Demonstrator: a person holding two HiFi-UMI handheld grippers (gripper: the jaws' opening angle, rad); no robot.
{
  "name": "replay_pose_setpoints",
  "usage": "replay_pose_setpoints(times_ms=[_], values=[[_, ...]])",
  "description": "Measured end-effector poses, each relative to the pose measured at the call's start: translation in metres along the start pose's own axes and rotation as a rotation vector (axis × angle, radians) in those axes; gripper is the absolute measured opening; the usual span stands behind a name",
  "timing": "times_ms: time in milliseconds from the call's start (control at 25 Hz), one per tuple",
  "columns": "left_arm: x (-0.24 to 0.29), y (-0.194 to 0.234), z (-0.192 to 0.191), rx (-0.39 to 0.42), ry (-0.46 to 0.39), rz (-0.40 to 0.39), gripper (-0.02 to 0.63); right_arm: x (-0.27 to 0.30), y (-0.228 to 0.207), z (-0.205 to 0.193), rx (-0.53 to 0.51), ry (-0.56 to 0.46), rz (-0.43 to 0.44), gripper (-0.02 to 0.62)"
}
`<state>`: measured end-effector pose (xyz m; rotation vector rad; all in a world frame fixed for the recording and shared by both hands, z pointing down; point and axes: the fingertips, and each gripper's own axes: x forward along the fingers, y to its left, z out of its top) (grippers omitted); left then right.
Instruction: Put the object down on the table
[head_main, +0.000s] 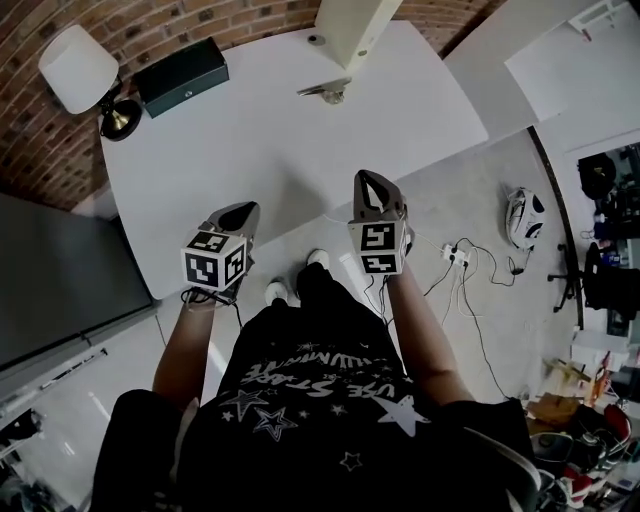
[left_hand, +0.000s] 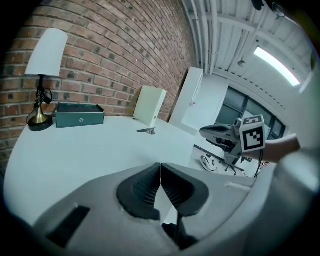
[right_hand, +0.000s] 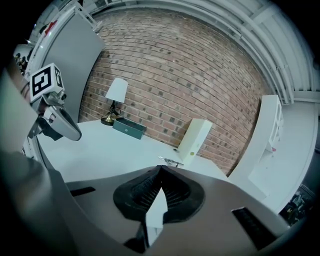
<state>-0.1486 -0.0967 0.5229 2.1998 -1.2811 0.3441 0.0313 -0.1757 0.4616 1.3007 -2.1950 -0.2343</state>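
A small metal object (head_main: 325, 93) lies on the white table (head_main: 250, 150) near its far edge, beside an upright white box (head_main: 355, 30). It also shows in the left gripper view (left_hand: 146, 131) and the right gripper view (right_hand: 171, 162). My left gripper (head_main: 240, 212) hovers at the table's near edge, jaws shut with nothing between them (left_hand: 160, 165). To its right, over the near corner, my right gripper (head_main: 368, 180) is also shut and empty (right_hand: 160, 169). Both are far from the metal object.
A white-shaded lamp (head_main: 80, 70) and a dark green box (head_main: 182, 75) stand at the table's far left by the brick wall. A grey panel (head_main: 60, 270) stands left of the table. On the floor at right lie a power strip with cables (head_main: 455, 255) and a white object (head_main: 523, 217).
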Motion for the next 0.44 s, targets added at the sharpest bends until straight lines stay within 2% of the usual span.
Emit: replay_pose_setpoints(times_ms=[440], values=[[0.014,-0.018,-0.008,-0.006,0.026,-0.016,0.02,-0.018,-0.004,-0.027,0.078,0.032,-0.006,0.002]])
